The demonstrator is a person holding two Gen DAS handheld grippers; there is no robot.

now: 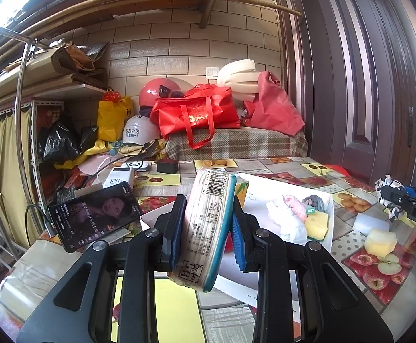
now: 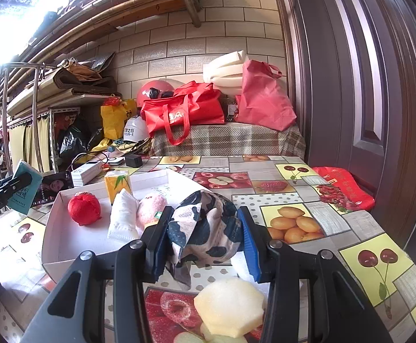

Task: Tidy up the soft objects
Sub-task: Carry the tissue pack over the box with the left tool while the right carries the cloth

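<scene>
While left gripper (image 1: 208,225) clamps the tissue pack (image 1: 205,228), long axis upright, white tray (image 1: 329,223) lies just ahead-right; right gripper (image 2: 205,240) pinches the cow-print cloth (image 2: 205,228) beside the tray.

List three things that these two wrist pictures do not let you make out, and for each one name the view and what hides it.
1. Left wrist view: the white tray's near left part, hidden behind the tissue pack clamped in the left claw.
2. Right wrist view: the white foam block, mostly covered by the patterned cloth in the right claw.
3. Right wrist view: the pale sponge's lower edge, cut off by the claw body and picture edge.
</scene>
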